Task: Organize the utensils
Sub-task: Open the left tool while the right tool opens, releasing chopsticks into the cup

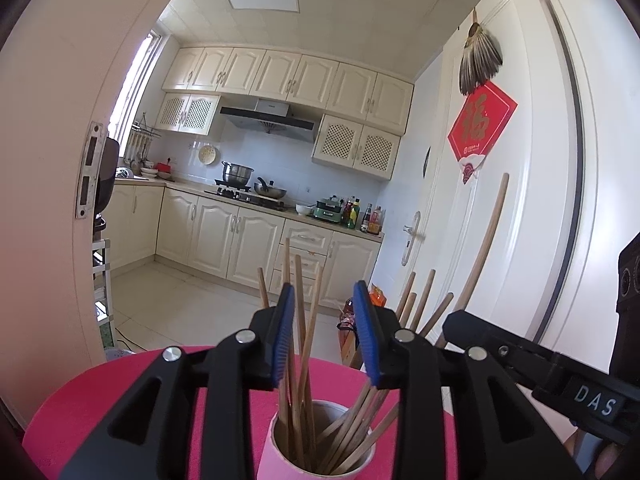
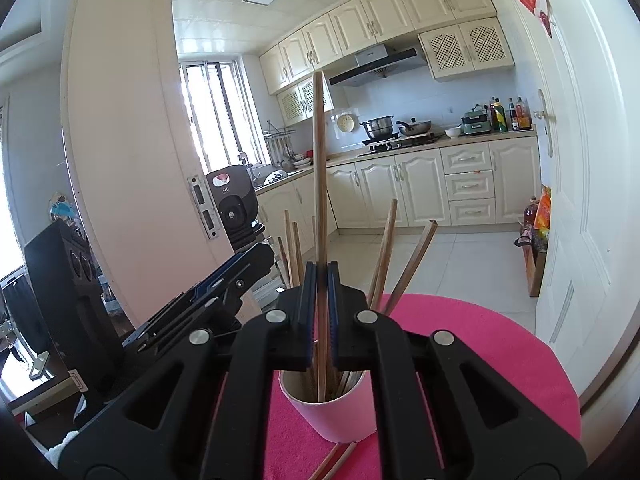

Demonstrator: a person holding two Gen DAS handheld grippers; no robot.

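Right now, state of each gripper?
Left gripper: open, chopsticks between its pads but not pinched.
Right gripper: shut on one chopstick over the cup.

Cream kitchen cabinets (image 1: pixel 256 236), white tiled floor (image 2: pixel 460 256), bright window (image 2: pixel 216 112)

Both cameras sit just behind their own tongs and look forward along them, close over a pink cup (image 1: pixel 316 444) of chopsticks (image 1: pixel 298 344) on a pink table (image 1: pixel 100 396). The left view faces the kitchen counter (image 1: pixel 256 200) beyond its tips; the right gripper (image 1: pixel 520 344) enters from its right. The right view faces the same kitchen and cup (image 2: pixel 332 412), with the left gripper (image 2: pixel 224 284) to its left.
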